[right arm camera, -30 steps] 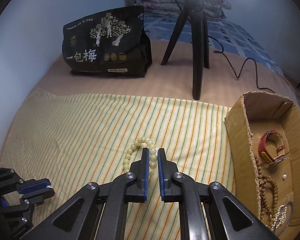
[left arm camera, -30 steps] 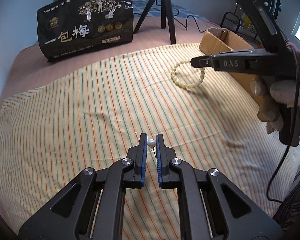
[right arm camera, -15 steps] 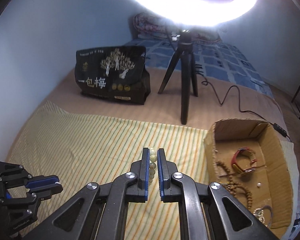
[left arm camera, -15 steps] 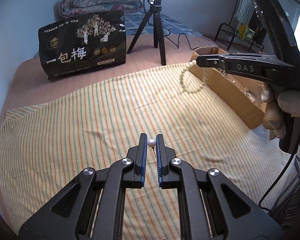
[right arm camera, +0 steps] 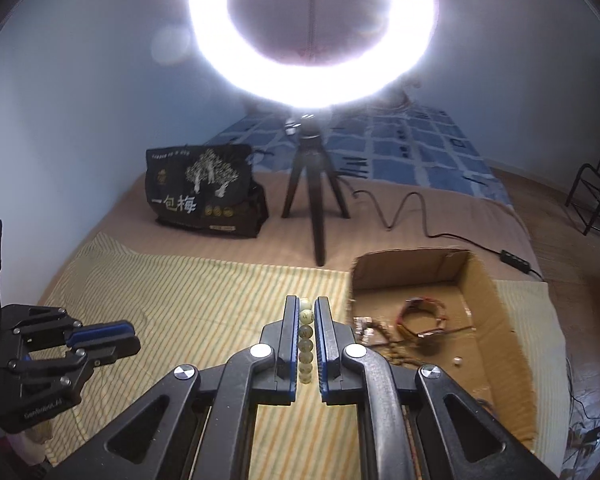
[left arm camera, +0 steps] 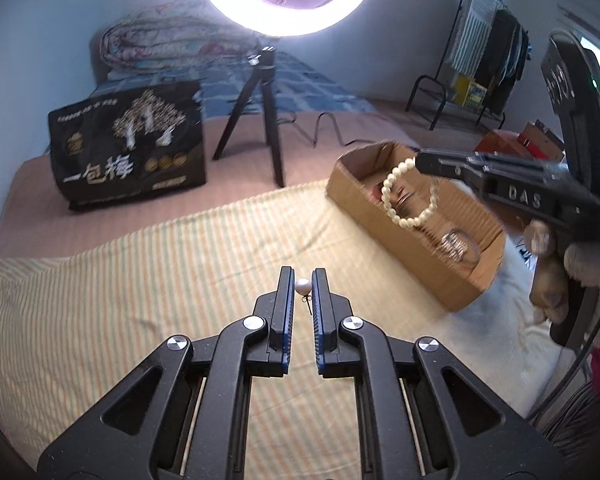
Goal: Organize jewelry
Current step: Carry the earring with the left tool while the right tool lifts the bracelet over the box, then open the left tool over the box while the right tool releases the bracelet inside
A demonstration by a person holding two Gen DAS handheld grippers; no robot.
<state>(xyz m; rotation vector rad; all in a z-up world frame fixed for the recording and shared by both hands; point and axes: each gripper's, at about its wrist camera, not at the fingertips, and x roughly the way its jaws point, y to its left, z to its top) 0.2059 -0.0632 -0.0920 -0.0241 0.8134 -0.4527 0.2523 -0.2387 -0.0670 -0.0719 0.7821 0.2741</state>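
Observation:
My left gripper (left arm camera: pixel 302 278) is shut on a small pearl earring (left arm camera: pixel 302 287), whose pin hangs down between the pads, well above the striped cloth (left arm camera: pixel 140 280). My right gripper (right arm camera: pixel 304 306) is shut on a cream bead bracelet (right arm camera: pixel 305 332). In the left wrist view that bracelet (left arm camera: pixel 410 196) dangles as a loop from the right gripper (left arm camera: pixel 422 160) over the cardboard box (left arm camera: pixel 384 216). In the right wrist view the box (right arm camera: pixel 496 312) lies to the right and holds a red watch (right arm camera: pixel 422 314), brown beads (right arm camera: pixel 376 334) and a tiny pearl (right arm camera: pixel 457 360). The left gripper (right arm camera: pixel 130 334) shows at the lower left there.
A black printed bag (left arm camera: pixel 128 148) stands at the back left. A black tripod (left arm camera: pixel 260 112) carries a glaring ring light (right arm camera: pixel 312 36), with its cable (right arm camera: pixel 420 216) trailing right. A folded quilt (left arm camera: pixel 172 46) and a clothes rack (left arm camera: pixel 484 60) sit further back.
Both grippers have risen off the cloth with their items. The bracelet was lifted from the cloth and carried right, over the box. The cameras tilted up, bringing the ring light into view.

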